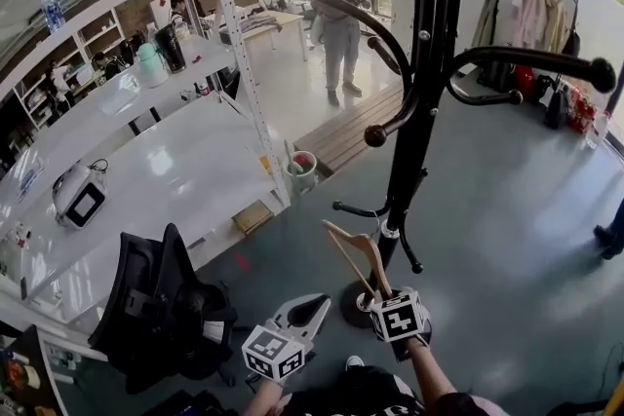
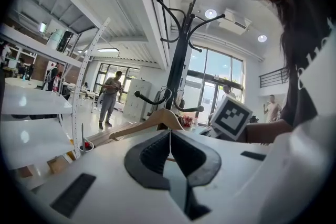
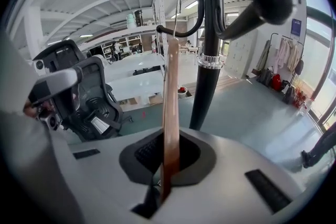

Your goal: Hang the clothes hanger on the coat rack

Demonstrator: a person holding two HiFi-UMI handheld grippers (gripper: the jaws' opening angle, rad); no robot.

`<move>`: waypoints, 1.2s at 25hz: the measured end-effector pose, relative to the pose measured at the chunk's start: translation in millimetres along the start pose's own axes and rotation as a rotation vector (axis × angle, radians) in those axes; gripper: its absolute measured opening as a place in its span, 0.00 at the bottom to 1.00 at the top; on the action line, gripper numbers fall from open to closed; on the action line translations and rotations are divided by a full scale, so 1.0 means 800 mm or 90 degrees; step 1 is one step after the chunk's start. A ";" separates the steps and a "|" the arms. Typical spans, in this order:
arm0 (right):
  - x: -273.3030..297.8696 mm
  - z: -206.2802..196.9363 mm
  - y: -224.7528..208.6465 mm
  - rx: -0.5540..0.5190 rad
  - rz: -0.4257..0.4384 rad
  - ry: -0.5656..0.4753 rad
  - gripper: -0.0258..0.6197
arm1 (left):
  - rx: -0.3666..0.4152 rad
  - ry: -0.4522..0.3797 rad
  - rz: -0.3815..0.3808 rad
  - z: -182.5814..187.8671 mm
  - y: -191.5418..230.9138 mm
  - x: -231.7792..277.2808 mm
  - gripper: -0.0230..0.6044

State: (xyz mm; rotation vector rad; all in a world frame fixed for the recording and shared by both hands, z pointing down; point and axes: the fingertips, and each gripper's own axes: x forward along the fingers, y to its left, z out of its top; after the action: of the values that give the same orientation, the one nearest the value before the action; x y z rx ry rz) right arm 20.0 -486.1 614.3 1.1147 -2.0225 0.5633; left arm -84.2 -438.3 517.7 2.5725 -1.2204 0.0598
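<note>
The right gripper (image 3: 168, 162) is clamped on a wooden clothes hanger (image 1: 353, 250), held upright above the floor (image 1: 507, 239), just beside the pole of the black coat rack (image 1: 421, 112) near its base. The left gripper (image 2: 169, 139), close alongside, has its jaws together on nothing.

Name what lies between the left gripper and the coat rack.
The wooden hanger, held by the right gripper, lies between the left gripper and the coat rack, as the left gripper view shows.
</note>
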 end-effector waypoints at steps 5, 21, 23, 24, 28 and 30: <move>0.028 0.025 -0.009 0.004 0.007 0.003 0.05 | -0.001 0.002 0.010 0.002 0.008 0.003 0.05; 0.083 0.003 -0.009 0.013 0.024 0.027 0.06 | -0.016 0.002 0.045 -0.003 0.030 -0.007 0.05; 0.080 0.007 -0.011 0.004 0.010 0.014 0.06 | -0.017 0.002 0.044 -0.004 0.030 -0.007 0.05; 0.079 0.009 -0.011 -0.002 0.005 0.007 0.08 | -0.017 0.002 0.043 -0.005 0.029 -0.007 0.05; 0.069 0.011 -0.007 -0.003 0.004 -0.009 0.18 | -0.019 0.003 0.039 -0.008 0.027 -0.009 0.05; 0.060 0.014 -0.007 0.011 -0.004 -0.025 0.20 | -0.020 0.003 0.036 -0.009 0.024 -0.011 0.05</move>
State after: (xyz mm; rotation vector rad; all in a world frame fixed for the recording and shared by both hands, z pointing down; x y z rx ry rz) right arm 3.9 -521.8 645.1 1.1507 -2.0506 0.5605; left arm -103.8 -441.6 528.3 2.5101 -1.2820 0.0572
